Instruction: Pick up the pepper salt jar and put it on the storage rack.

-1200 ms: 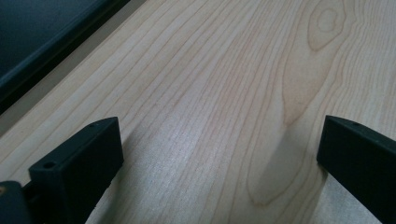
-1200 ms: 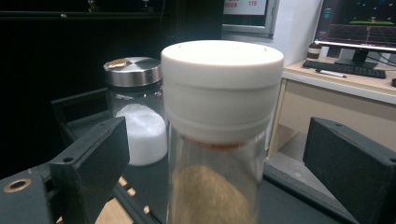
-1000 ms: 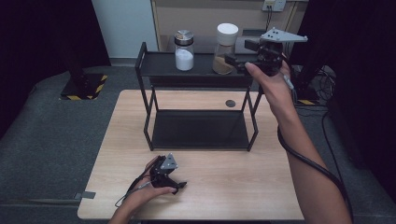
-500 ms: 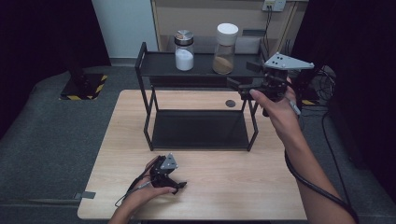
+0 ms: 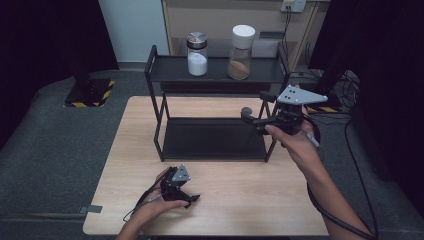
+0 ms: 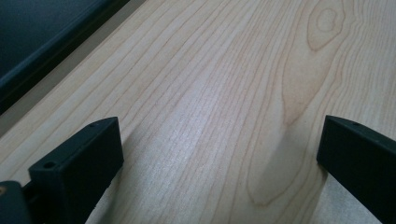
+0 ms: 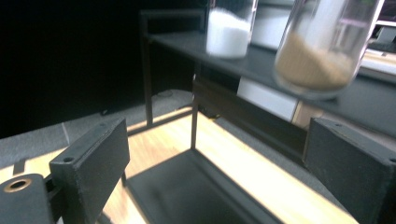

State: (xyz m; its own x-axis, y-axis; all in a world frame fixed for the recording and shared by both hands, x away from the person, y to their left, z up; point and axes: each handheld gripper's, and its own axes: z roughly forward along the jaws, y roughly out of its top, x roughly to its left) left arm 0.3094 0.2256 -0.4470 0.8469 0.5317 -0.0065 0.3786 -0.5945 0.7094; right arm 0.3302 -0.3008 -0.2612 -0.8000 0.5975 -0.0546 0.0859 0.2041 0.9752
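A black two-tier rack [image 5: 165, 71] stands at the back of the wooden table [image 5: 240, 190]. Its top shelf carries a metal-lidded jar of white powder [image 5: 197, 55] and a white-lidded jar of brown powder [image 5: 241, 53]. My right gripper [image 5: 256, 120] hovers at the rack's right end, between the two shelves, pointing left. It is open with nothing between its jaws. From the right gripper view, that gripper [image 7: 219, 168] looks up at the white jar [image 7: 229, 30] and the brown jar [image 7: 315, 58], both above it. My left gripper [image 5: 189, 200] rests open on the table near the front edge, over bare wood [image 6: 219, 154].
A small dark round object [image 5: 246, 110] lies on the table behind the rack's right end. The rack's lower shelf [image 5: 210, 140] holds nothing. Grey carpet surrounds the table, and cables lie on the floor at the right [image 5: 350, 130].
My right gripper has come down and toward me from beside the brown jar at top-shelf height to the rack's right end, still open. The left gripper has stayed put.
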